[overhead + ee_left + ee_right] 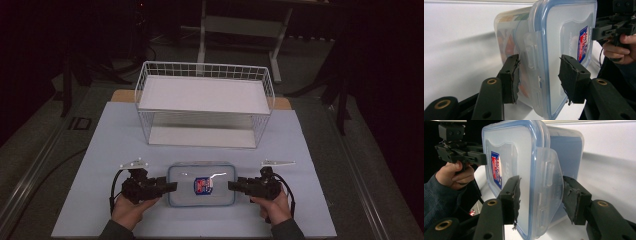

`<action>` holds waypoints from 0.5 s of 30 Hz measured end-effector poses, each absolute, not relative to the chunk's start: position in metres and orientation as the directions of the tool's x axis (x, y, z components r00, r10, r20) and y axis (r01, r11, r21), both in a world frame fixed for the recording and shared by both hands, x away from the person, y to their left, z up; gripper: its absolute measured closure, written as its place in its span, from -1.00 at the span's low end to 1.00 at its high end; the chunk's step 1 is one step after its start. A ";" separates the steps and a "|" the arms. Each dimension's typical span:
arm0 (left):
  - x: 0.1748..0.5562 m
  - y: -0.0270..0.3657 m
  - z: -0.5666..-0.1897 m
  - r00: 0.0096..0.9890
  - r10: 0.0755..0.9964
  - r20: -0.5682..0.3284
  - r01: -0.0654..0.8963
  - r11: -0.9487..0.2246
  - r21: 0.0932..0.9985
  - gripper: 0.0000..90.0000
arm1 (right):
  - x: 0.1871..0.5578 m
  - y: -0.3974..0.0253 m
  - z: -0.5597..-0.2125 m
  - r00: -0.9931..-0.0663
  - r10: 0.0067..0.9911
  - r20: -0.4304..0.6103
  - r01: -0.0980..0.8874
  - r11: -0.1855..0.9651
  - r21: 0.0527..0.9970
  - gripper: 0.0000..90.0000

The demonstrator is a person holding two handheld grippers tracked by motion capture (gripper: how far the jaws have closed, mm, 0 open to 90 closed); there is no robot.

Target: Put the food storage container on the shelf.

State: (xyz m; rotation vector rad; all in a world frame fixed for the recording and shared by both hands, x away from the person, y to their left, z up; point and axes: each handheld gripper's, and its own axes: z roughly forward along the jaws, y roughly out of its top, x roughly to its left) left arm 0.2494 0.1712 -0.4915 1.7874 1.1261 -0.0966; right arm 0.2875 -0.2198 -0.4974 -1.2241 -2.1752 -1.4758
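A clear plastic food container (201, 185) with a blue-rimmed snap lid lies flat on the pale table (100, 150), directly between the two grippers. The left gripper (171, 186) points at its left short end and the right gripper (233, 185) at its right short end. In the left gripper view the jaws stand apart, straddling the side latch (531, 51), one pad under the lid edge and one over it; I cannot tell whether the pads actually press. In the right gripper view the jaws likewise stand spread around the other latch (549, 177), which flares outward, with a visible gap at the right pad.

A red, white and blue label (202, 185) sits in the middle of the lid; its writing is too small and blurred to read.

Ahead of both grippers, beyond the container's far edge, a strip of bare table lies before a white wire rack (205, 102) with two shelves. Outward of each hand the table runs bare to its side edges.
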 end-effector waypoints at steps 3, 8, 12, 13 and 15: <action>0.249 0.171 -0.490 0.574 0.647 -0.502 0.711 -0.089 0.698 0.14 | 0.287 -0.219 -0.496 -0.629 0.501 0.594 0.735 0.135 0.665 0.12; 0.246 0.172 -0.484 0.598 0.649 -0.470 0.676 -0.094 0.731 0.14 | 0.285 -0.218 -0.490 -0.651 0.505 0.567 0.709 0.136 0.692 0.12; 0.244 0.171 -0.479 0.612 0.652 -0.448 0.653 -0.097 0.751 0.14 | 0.283 -0.218 -0.486 -0.670 0.504 0.545 0.685 0.138 0.715 0.11; 0.244 0.171 -0.479 0.612 0.652 -0.448 0.653 -0.097 0.751 0.14 | 0.283 -0.218 -0.486 -0.670 0.504 0.545 0.685 0.138 0.715 0.11; 0.243 0.171 -0.477 0.618 0.654 -0.437 0.642 -0.099 0.760 0.14 | 0.283 -0.218 -0.484 -0.679 0.502 0.535 0.675 0.141 0.725 0.11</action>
